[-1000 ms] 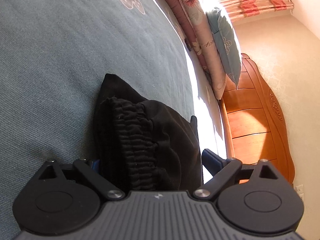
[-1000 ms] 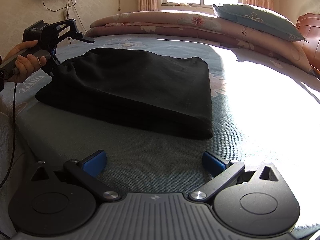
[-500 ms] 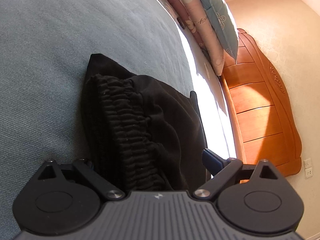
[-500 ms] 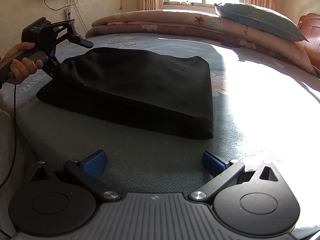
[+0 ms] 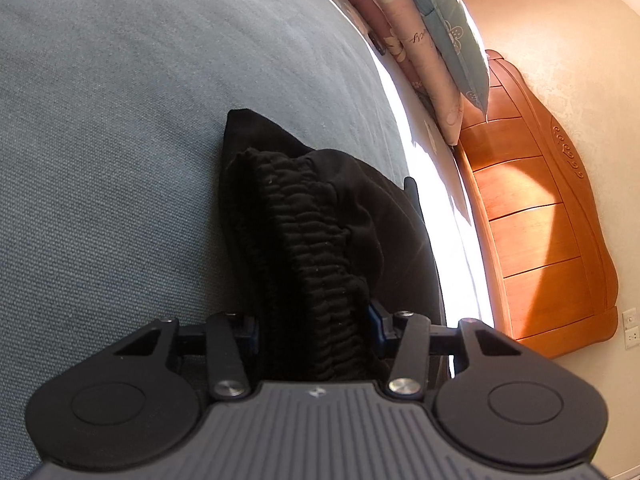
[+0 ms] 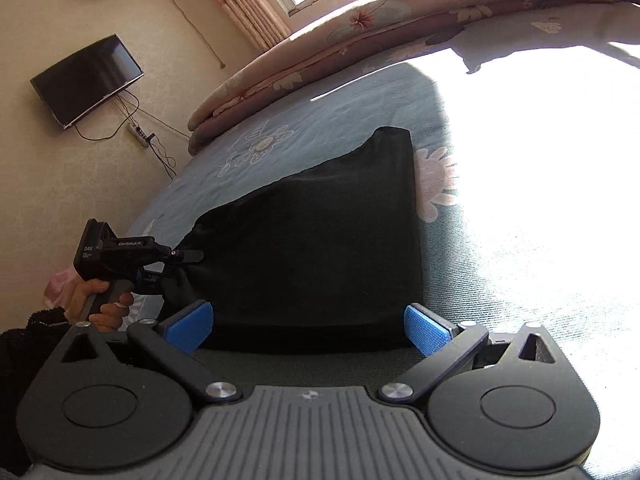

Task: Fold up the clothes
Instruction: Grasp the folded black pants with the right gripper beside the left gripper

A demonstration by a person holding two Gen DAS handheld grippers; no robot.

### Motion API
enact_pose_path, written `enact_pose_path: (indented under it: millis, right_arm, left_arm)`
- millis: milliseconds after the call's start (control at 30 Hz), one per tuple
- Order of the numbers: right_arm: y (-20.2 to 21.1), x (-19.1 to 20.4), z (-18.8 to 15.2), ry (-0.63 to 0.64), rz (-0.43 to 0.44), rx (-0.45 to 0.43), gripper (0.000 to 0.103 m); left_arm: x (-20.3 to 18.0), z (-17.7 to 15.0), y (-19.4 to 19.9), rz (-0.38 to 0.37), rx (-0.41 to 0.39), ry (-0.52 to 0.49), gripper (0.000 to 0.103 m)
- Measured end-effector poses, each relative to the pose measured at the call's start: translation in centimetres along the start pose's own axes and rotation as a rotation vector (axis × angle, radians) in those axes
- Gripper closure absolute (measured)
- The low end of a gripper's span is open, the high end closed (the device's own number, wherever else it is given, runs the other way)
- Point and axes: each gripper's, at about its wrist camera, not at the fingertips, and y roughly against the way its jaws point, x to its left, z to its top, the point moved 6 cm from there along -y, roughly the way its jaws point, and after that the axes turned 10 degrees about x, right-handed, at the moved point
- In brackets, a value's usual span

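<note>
A folded black garment (image 6: 312,240) lies on the blue-grey bed cover (image 6: 500,280). In the left wrist view its gathered elastic waistband (image 5: 316,248) runs straight between my left gripper's (image 5: 314,320) jaws, which are closing on it, the blue pads against the fabric on both sides. The right wrist view shows that left gripper (image 6: 188,264), held by a hand (image 6: 100,304), at the garment's left corner. My right gripper (image 6: 308,328) is open, its blue pads spread just above the garment's near edge, nothing between them.
Folded floral quilts (image 6: 320,60) and a blue pillow (image 5: 456,36) are stacked at the bed's far end by a wooden headboard (image 5: 540,220). A bright sun patch (image 6: 540,140) covers the bed's right side. A TV (image 6: 86,78) hangs on the wall.
My left gripper's jaws have narrowed onto the waistband. My right gripper has rolled and come up to the garment's near edge, so the room now looks tilted.
</note>
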Motion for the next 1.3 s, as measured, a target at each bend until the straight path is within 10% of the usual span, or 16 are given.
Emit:
enact_pose_path:
  millis: [400, 800, 1300]
  right_arm:
    - [-6.2, -9.3, 10.7, -0.4, 0.258, 0.068, 0.0]
    - [-12.0, -7.7, 13.6, -0.289, 0.159, 0.206, 0.0]
    - [-11.4, -5.8, 11.4, -0.284, 0.248, 0.304, 0.0]
  left_arm:
    - [-0.7, 0.4, -0.4, 0.034, 0.008, -0.043, 0.055]
    - [-0.7, 0.7, -0.3, 0.025, 0.013, -0.046, 0.056]
    - [-0.4, 0.4, 0.0, 0.014, 0.002, -0.051, 0.056]
